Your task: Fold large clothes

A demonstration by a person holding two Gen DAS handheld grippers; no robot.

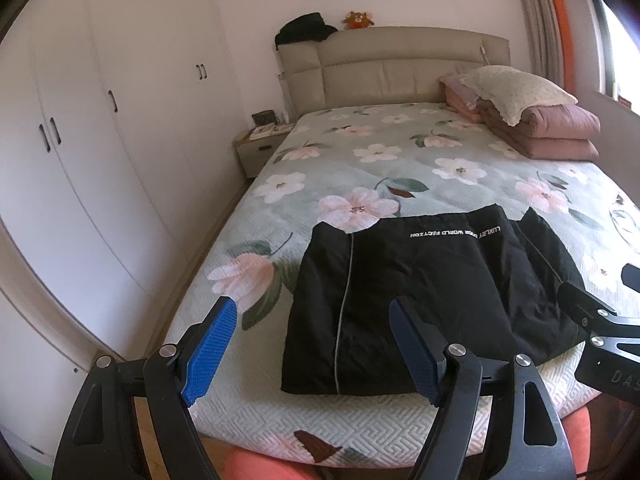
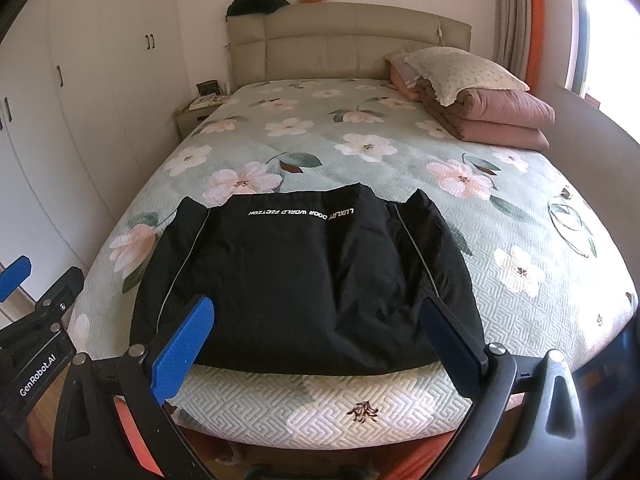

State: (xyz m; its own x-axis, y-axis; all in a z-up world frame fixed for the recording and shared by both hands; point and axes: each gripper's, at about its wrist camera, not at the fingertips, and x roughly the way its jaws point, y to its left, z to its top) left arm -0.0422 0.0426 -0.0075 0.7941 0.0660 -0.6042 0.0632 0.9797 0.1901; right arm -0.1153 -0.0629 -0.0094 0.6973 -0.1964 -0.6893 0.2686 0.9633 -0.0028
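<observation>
A black jacket with white lettering lies folded into a compact rectangle near the foot of the bed; it also shows in the right wrist view. My left gripper is open and empty, held above the bed's near edge at the jacket's left side. My right gripper is open and empty, held just before the jacket's near edge. The left gripper also shows at the left edge of the right wrist view, and the right gripper at the right edge of the left wrist view.
The bed has a floral green cover. Folded pink quilts with a cream pillow sit at its far right. White wardrobes line the left wall, with a nightstand beside the beige headboard.
</observation>
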